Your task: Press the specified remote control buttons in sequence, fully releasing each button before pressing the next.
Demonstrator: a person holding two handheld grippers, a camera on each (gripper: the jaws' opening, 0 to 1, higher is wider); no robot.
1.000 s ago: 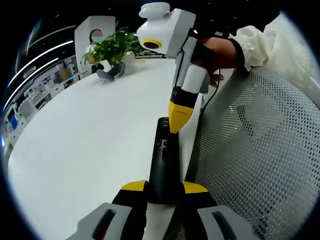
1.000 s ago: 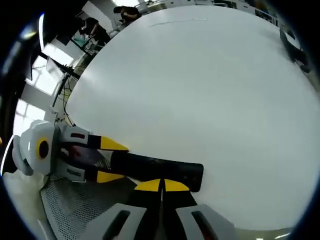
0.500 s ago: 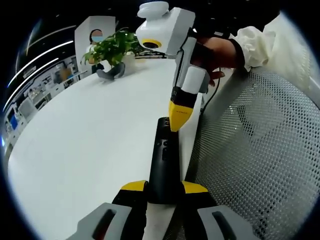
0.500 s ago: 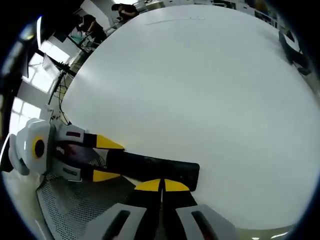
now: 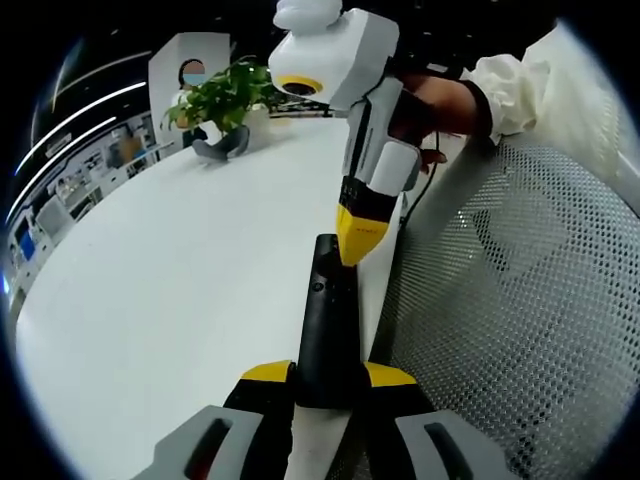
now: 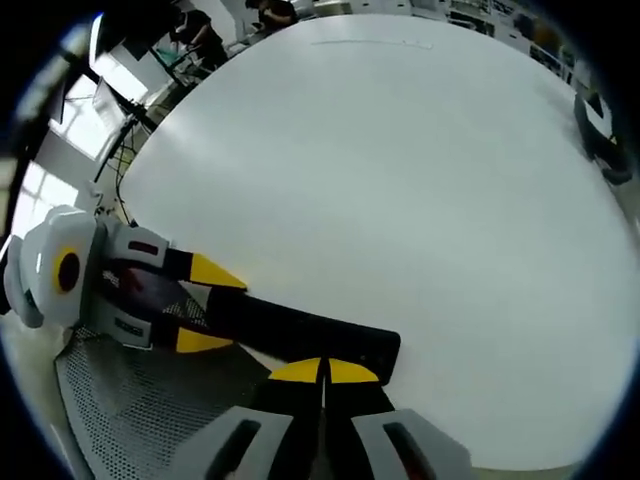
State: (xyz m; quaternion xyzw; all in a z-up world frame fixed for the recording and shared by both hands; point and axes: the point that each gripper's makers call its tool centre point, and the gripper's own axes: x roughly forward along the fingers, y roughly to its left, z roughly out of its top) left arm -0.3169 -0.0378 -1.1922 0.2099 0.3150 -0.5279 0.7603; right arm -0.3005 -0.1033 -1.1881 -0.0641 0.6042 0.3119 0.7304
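In the left gripper view the left gripper is clamping the remote at the white table's edge, while in the right gripper view the closed, empty right gripper is pressing a button, so presses seemingly remain.

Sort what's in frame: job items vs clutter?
Job:
- long black plastic remote control, clamped in the left claw
- right claw, shut, yellow tips at the remote's far end
- round white table under it

Clutter:
- leafy green potted plant
- grey curved headset-like object
- white mesh chair
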